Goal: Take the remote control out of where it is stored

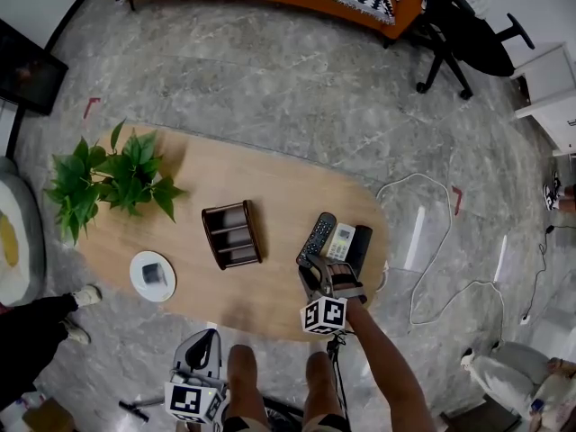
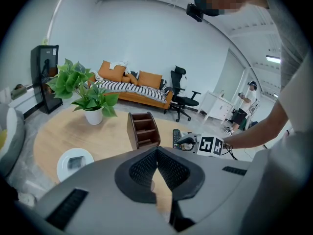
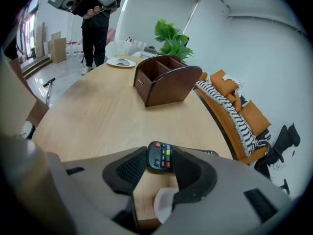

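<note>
Our left gripper [image 2: 156, 150] hangs pinched together, holding nothing. Our right gripper [image 3: 160, 162] stands wide around the end of the remote [image 3: 159, 155], which lies flat on the table [image 3: 98, 116]. Beyond, the brown holder [image 1: 233, 234] shows bare slots; the white plate [image 1: 135, 274] carries a small grey object [image 1: 154, 274].

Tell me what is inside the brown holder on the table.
The brown holder has three compartments, and nothing is visible inside them. Their deepest corners are covered by its own dividers.
</note>
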A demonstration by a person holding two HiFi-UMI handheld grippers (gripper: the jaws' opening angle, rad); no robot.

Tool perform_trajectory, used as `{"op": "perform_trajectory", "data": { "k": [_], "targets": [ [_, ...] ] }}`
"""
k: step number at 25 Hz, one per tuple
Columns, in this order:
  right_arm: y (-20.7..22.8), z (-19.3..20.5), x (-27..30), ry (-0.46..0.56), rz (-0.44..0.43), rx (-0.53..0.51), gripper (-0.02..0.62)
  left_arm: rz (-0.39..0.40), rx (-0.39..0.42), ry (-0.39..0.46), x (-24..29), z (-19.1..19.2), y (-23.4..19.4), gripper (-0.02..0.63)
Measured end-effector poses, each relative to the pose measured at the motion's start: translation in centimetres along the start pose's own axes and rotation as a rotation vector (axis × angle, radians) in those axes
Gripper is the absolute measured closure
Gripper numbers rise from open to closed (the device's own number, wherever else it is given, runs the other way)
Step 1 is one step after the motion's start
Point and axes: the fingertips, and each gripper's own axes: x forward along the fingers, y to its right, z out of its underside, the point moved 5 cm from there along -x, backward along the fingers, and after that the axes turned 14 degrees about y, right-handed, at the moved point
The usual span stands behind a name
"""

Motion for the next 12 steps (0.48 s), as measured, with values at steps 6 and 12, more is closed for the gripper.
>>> {"op": "perform_trajectory", "data": {
  "k": [6, 12],
  "targets": [
    [0.1, -0.2, -0.2, 0.002, 0.001, 0.027, 0.443, -0.005, 0.008, 0.002, -0.3, -0.2, 0.2, 0.6],
    [0.5, -0.9, -1.3, 0.025, 0.05, 0.082, 0.443, 0.002, 0.015, 0.015, -0.4, -0.8, 0.3, 0.6]
  ]
}}
